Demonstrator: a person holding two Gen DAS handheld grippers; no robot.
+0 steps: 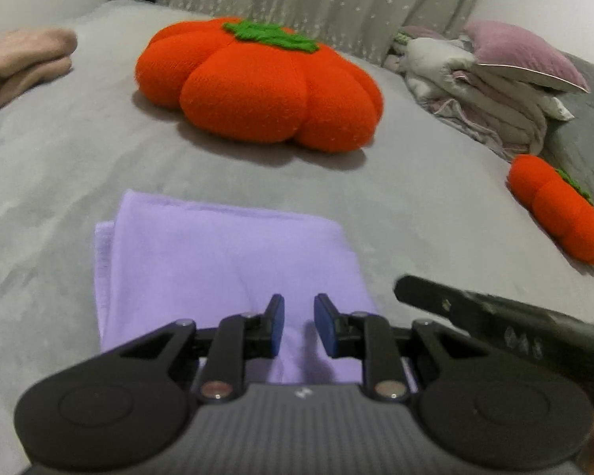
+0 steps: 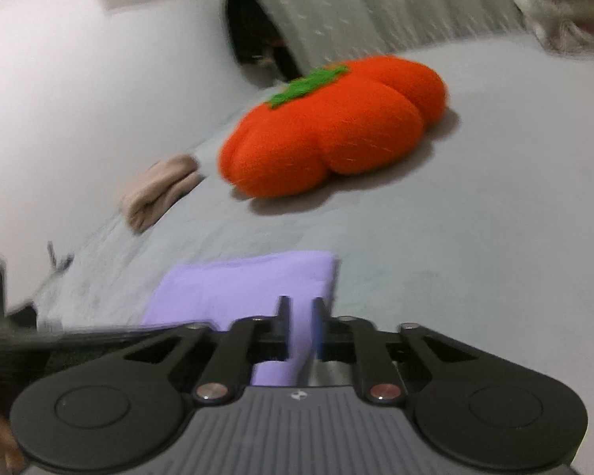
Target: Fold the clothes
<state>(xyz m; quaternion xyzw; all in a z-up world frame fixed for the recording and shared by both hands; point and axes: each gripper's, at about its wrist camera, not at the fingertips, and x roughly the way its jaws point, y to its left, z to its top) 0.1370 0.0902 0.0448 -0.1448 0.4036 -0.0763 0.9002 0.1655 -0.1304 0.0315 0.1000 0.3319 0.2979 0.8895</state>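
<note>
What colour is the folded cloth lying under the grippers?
Lilac cloth, clearest in the left wrist view.

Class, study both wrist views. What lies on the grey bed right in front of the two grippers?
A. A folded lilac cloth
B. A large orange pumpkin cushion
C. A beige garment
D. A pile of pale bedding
A: the folded lilac cloth lies flat just ahead of both grippers, nearer than the pumpkin cushion.
</note>
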